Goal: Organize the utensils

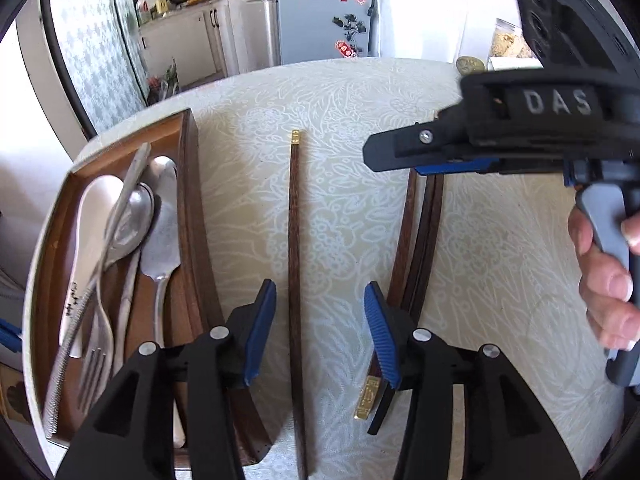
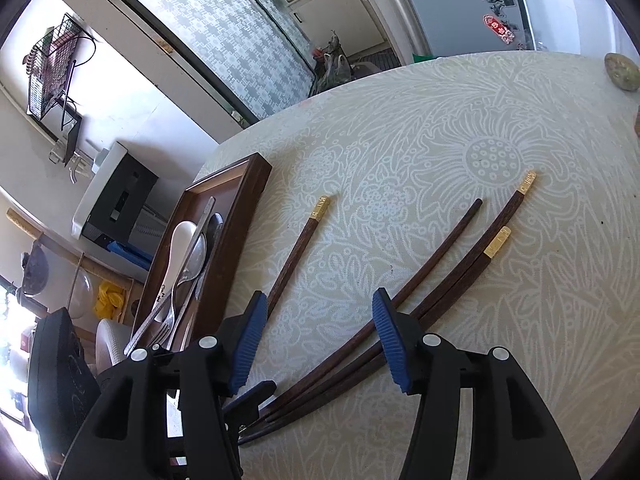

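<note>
A wooden tray (image 1: 192, 216) at the table's left holds a white spoon (image 1: 94, 216), metal spoons (image 1: 160, 216), a fork (image 1: 94, 372) and a thin brush. My left gripper (image 1: 320, 328) is open and low, its jaws either side of a single dark chopstick (image 1: 295, 248) with a gold cap. Three more chopsticks (image 1: 416, 248) lie to the right. My right gripper (image 2: 318, 344) is open above the table; it also shows in the left wrist view (image 1: 400, 156) over those chopsticks. In the right wrist view the single chopstick (image 2: 298, 248), the three chopsticks (image 2: 440, 264) and the tray (image 2: 236, 232) show.
The round table has a pale floral cloth (image 1: 360, 92). A small round greenish object (image 2: 622, 71) sits near the far edge. A fridge (image 1: 324, 12) and kitchen cabinets (image 1: 188, 40) stand beyond the table.
</note>
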`<control>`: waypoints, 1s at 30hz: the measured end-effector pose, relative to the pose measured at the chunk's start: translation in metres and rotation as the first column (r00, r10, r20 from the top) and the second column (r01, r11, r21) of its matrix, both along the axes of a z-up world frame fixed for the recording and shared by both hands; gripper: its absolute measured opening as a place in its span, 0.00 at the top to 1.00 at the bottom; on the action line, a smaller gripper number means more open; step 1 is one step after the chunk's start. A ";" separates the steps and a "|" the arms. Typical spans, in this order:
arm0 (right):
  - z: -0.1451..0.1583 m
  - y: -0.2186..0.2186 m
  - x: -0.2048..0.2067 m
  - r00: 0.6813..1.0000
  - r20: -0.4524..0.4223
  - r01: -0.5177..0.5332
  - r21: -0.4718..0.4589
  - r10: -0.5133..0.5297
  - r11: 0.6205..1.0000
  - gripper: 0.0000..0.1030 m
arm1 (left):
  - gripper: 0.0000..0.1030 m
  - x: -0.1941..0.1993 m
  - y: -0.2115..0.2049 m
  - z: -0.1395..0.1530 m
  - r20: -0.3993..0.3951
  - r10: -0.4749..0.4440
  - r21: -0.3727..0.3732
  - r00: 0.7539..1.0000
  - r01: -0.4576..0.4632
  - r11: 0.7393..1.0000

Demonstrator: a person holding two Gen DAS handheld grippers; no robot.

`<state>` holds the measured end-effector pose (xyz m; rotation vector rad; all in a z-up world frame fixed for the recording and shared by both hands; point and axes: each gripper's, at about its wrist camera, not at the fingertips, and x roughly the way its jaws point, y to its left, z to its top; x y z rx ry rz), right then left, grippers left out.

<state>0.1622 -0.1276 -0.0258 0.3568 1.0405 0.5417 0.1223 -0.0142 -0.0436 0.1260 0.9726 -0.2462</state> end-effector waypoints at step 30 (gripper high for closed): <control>-0.003 0.000 -0.004 1.000 -0.011 -0.025 0.030 0.025 0.999 0.45 | 0.95 -0.015 -0.008 0.001 0.031 -0.038 -0.065 0.999 0.040 0.997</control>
